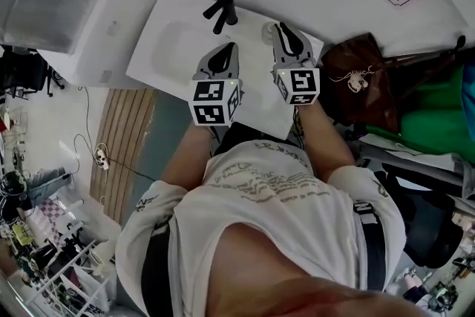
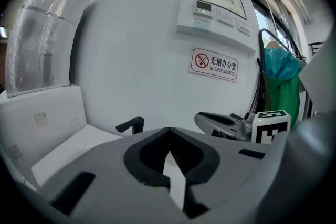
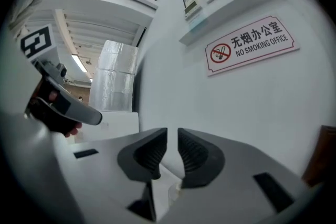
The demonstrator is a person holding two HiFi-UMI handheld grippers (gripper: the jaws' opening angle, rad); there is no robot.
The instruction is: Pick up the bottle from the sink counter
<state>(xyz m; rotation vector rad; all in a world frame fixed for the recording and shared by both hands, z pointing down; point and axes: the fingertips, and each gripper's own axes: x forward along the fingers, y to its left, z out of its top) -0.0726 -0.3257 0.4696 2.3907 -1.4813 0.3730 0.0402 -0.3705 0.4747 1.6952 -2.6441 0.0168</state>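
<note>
The left gripper (image 1: 225, 50) and right gripper (image 1: 283, 32) point forward, side by side. Both sets of jaws are closed on nothing.

The left gripper (image 2: 169, 131) fills the lower part, and its dark jaws meet at the tips with nothing between them. Behind it a black faucet (image 2: 131, 124) stands at the far edge of the white sink counter (image 2: 68, 150), close to the wall. The right gripper (image 2: 206, 118) is at the right, under a no-smoking sign (image 2: 214, 64), and a green garment (image 2: 281, 81) hangs further right.
</note>
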